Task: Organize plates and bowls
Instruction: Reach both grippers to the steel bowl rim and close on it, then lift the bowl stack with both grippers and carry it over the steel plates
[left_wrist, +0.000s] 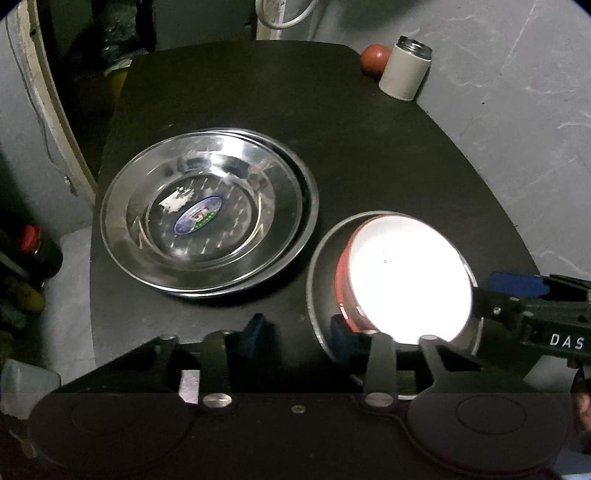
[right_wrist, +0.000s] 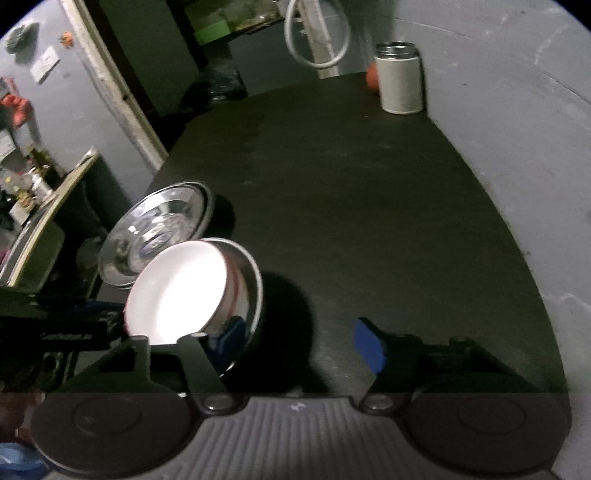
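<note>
— Left claw (left_wrist: 299, 332) spread, its right pad by the red bowl (left_wrist: 402, 280) sitting in a steel plate (left_wrist: 317, 280), near right of the stacked plates (left_wrist: 207, 218).

— Right claw (right_wrist: 299, 343) spread too, empty on the worktop (right_wrist: 351, 203). Grip the rim squarely, lift level.

A dim, cluttered home room, likely a kitchen corner: a dark desk (left_wrist: 258, 110) against grey plastered walls carries steel plates (left_wrist: 207, 218), a white canister (left_wrist: 404, 68) and a red tomato-like fruit (left_wrist: 373, 59), with bottles (left_wrist: 35, 254) crowded alongside.
</note>
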